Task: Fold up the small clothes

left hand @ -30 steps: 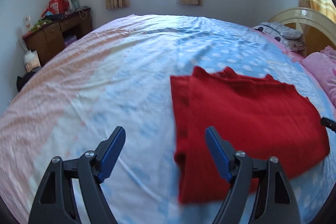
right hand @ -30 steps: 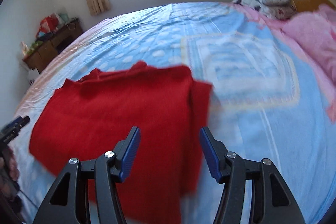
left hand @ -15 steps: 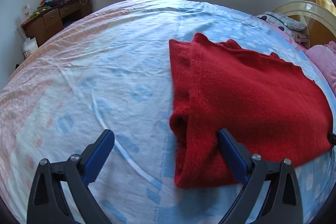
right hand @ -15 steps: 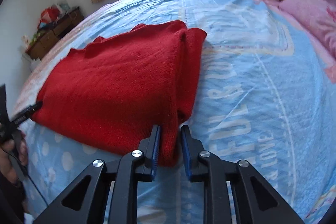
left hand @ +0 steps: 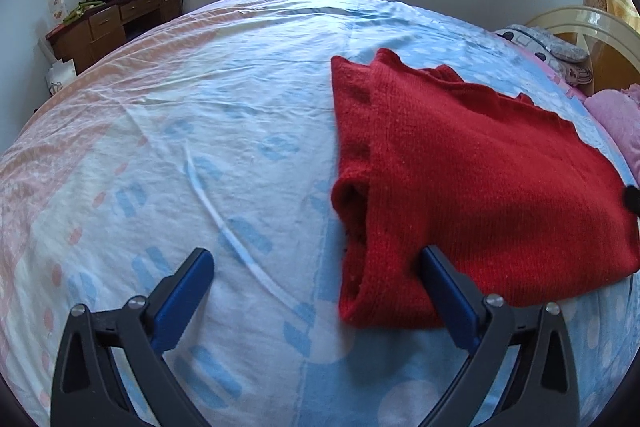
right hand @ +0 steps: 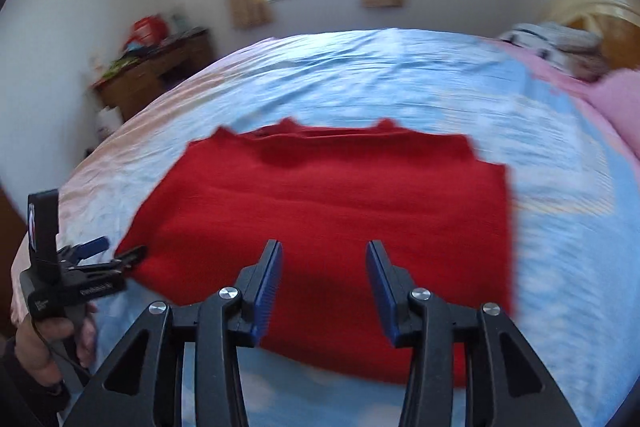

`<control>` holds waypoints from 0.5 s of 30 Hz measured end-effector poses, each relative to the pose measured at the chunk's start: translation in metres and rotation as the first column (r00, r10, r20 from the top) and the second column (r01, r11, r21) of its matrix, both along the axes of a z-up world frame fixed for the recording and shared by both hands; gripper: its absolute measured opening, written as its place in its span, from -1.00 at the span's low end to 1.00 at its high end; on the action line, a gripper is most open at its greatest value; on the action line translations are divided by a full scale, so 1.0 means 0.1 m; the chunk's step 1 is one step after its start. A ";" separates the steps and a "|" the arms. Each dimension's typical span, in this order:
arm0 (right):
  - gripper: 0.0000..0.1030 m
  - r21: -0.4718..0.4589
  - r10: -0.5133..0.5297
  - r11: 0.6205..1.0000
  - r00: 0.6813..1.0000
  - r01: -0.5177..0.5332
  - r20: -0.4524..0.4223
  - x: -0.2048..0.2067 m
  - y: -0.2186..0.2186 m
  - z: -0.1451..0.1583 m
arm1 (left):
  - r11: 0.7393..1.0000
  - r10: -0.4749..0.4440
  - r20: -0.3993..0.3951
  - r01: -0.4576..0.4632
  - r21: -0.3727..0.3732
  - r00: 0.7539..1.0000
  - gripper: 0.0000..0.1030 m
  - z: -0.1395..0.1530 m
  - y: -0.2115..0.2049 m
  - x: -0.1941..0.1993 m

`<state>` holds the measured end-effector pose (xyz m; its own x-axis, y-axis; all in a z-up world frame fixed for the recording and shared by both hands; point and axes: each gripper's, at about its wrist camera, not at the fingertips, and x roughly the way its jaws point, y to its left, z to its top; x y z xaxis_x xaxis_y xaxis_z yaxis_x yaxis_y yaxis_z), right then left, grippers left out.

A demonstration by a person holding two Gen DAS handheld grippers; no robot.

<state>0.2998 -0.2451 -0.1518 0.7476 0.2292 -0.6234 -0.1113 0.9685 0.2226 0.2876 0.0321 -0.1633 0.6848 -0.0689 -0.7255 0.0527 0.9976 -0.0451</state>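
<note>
The red sweater lies folded flat on the blue and pink bedsheet, ahead of both tongs. The left gripper stands spread wide, released, holding nothing; its right pad rests at the sweater's near folded corner and its left pad is over bare sheet. The right gripper hangs over the sweater's near edge, its jaws having just been opening, parted, with nothing pinched between them.
</note>
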 end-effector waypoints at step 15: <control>-0.12 -0.183 0.145 0.971 0.988 -0.154 -0.060 -0.06 0.82 -0.41 | 0.998 -0.021 0.055 0.024 -0.064 0.998 0.92 0.04 0.11 -0.20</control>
<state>0.2943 -0.1636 -0.1925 0.6830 0.2129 -0.6987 -0.2521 0.9665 0.0481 0.2674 0.0435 -0.1591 0.7208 -0.1300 -0.6808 0.0792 0.9913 -0.1055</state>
